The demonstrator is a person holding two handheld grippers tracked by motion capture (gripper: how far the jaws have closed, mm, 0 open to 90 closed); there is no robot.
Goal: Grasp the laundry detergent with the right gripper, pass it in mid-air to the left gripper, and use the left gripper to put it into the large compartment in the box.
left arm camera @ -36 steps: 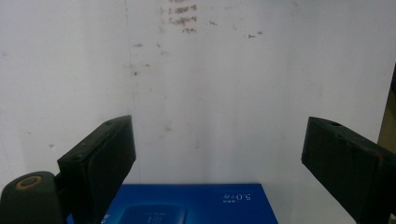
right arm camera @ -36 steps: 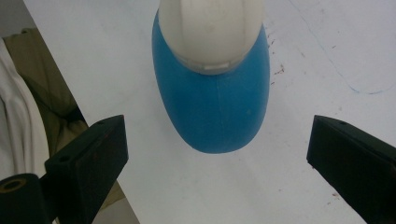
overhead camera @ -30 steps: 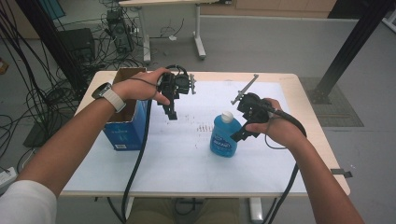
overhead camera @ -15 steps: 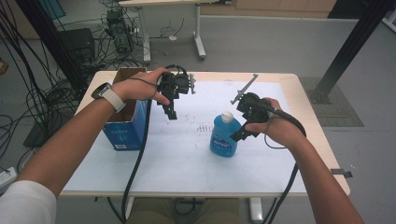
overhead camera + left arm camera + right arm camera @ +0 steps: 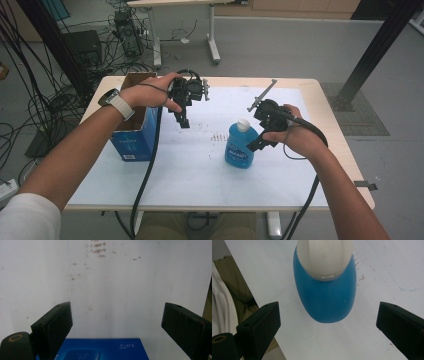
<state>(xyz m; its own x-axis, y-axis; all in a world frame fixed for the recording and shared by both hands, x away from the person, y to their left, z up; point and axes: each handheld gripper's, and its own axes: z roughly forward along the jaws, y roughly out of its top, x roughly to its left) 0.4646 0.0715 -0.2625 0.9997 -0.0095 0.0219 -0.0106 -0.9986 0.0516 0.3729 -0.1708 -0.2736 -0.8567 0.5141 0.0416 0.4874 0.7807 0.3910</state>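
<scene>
A blue bottle [image 5: 239, 150] with a white cap stands upright on the white table top [image 5: 200, 170], right of the middle. My right gripper [image 5: 256, 144] hovers just to its right, level with its upper part. In the right gripper view the bottle [image 5: 325, 295] lies ahead of the right gripper [image 5: 328, 312], whose jaws stand wide apart and touch nothing. My left gripper [image 5: 183, 120] points down above the table beside a blue cardboard box [image 5: 131, 137]. In the left gripper view the left gripper [image 5: 117, 315] is open and empty, with the blue box [image 5: 100, 350] at the bottom edge.
The blue box has its flaps open and sits at the table's left edge. Small brown marks [image 5: 218, 136] dot the table's middle. Cables trail from both grippers over the front edge. Beyond the table are a second table's legs [image 5: 212, 40] and tangled floor cables [image 5: 30, 100].
</scene>
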